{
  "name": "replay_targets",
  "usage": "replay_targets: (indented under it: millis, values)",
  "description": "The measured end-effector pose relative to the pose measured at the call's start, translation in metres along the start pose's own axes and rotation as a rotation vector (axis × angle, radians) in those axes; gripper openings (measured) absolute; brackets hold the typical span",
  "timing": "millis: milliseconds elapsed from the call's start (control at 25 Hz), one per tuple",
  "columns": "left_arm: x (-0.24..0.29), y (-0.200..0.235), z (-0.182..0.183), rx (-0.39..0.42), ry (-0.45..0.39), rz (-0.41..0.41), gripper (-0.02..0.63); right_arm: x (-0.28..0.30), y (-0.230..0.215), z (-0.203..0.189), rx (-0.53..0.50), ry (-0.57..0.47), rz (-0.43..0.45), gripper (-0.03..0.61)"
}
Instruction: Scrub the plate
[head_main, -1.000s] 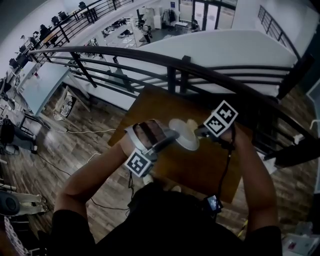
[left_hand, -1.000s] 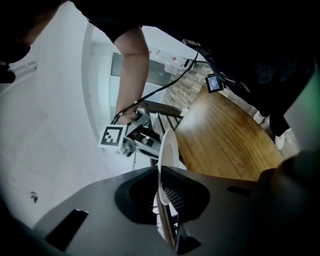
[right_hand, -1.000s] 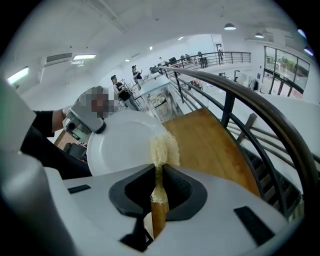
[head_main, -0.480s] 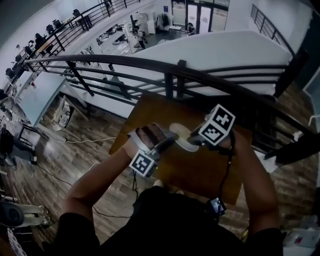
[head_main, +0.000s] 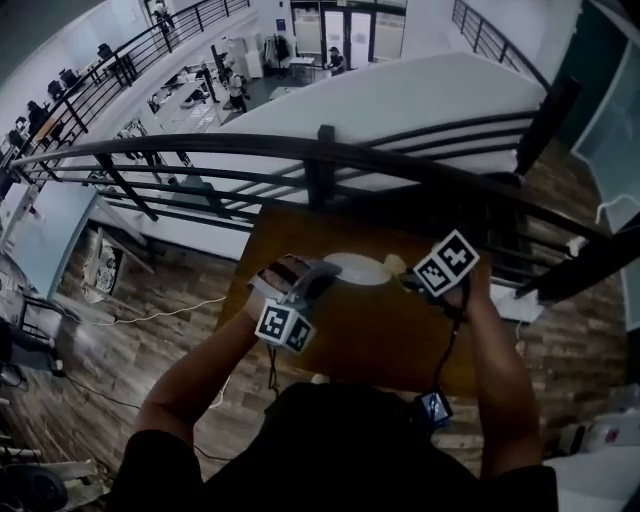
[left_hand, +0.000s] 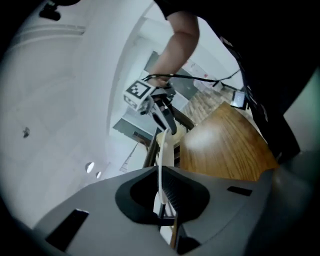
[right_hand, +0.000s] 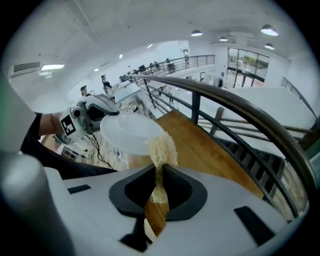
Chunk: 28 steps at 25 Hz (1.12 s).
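Scrubbing looks under way: left tool (left_hand: 162, 197) clamps the plate (head_main: 358, 268) by its rim above the table (head_main: 385, 345), right tool (right_hand: 158, 192) pinches a scrub pad (right_hand: 161, 145) at the plate's edge; how clean, I cannot tell

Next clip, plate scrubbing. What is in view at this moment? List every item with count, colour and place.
plate: one, white, over the table, its rim in the left gripper
scrubbing pad: one, pale yellow, in the right gripper, against the plate's edge
table: one, brown wood, under both grippers
railing: one, dark, beyond the table
floor: wood planks, left of the table
small device: one, dark with a lit screen, at the person's waist
left gripper: one, grey, shut on the plate
right gripper: one, grey, shut on the scrubbing pad
forearms: two, bare, behind the grippers
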<state>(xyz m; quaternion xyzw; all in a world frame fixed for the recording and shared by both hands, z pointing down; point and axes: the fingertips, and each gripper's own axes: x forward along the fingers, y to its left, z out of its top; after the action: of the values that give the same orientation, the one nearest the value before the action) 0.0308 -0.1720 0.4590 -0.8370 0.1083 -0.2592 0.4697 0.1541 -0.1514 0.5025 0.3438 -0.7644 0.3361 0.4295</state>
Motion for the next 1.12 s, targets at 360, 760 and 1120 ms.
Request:
replay_targets:
  millis: [360, 760, 1120]
  values:
    - [0.016, -0.016, -0.056, -0.56, -0.053, -0.145, 0.023, 0.027, 0.001, 0.014, 0.18, -0.284, -0.193, 0.051]
    - [0.046, -0.061, -0.092, -1.277, -0.039, -0.323, 0.023, 0.065, 0.024, 0.016, 0.294, -0.464, -0.166, 0.051]
    - [0.087, -0.132, -0.11, -1.555, 0.053, -0.486, 0.023, 0.093, 0.017, -0.003, 0.377, -0.494, -0.133, 0.051]
